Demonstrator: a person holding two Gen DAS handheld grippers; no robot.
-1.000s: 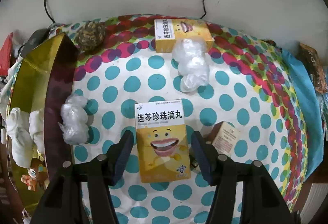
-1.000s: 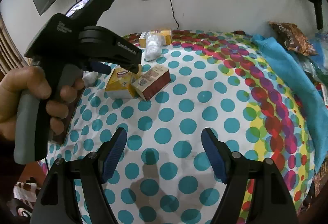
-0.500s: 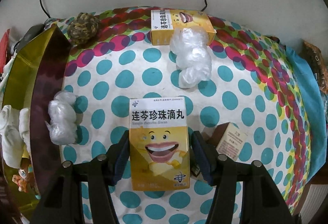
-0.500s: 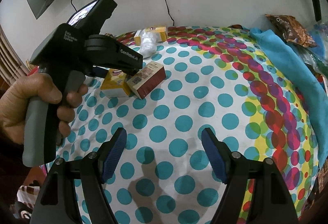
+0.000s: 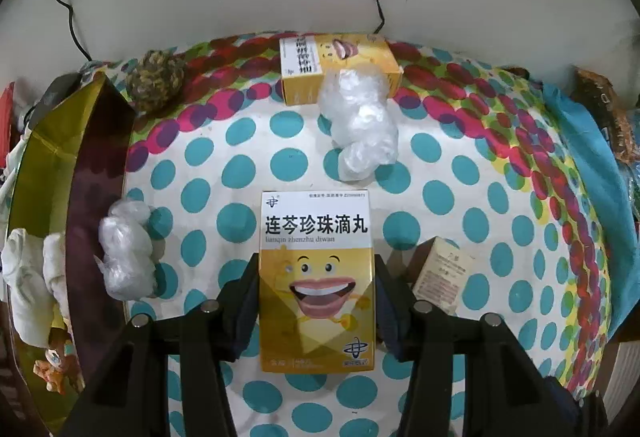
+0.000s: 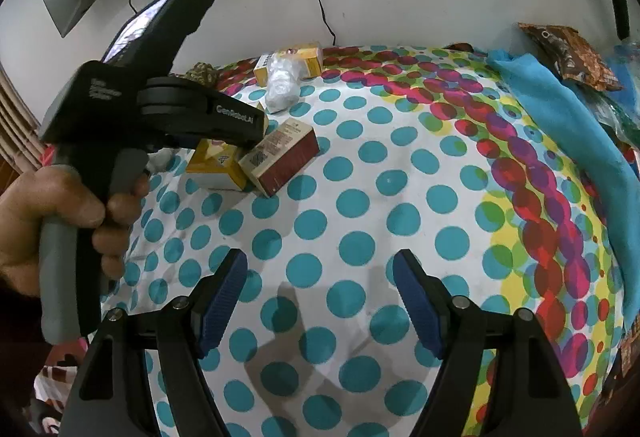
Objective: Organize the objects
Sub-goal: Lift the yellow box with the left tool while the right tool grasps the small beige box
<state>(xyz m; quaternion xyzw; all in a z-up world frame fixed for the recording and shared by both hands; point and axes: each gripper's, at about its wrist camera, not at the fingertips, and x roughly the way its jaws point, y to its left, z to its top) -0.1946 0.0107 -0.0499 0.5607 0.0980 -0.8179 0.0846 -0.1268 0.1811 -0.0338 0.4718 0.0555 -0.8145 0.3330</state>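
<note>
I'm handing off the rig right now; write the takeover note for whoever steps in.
Left gripper: fingers have just been closing and now sit against both sides of the yellow smiley-face box, which lies on the dotted cloth.
Right gripper: open, empty, above bare cloth.
Elsewhere: brown-sided box beside the held one, second yellow box at the far edge with a plastic wad against it, another wad by the gold tray.
Done: box gripped. Left: lifting it and sorting everything else.
</note>
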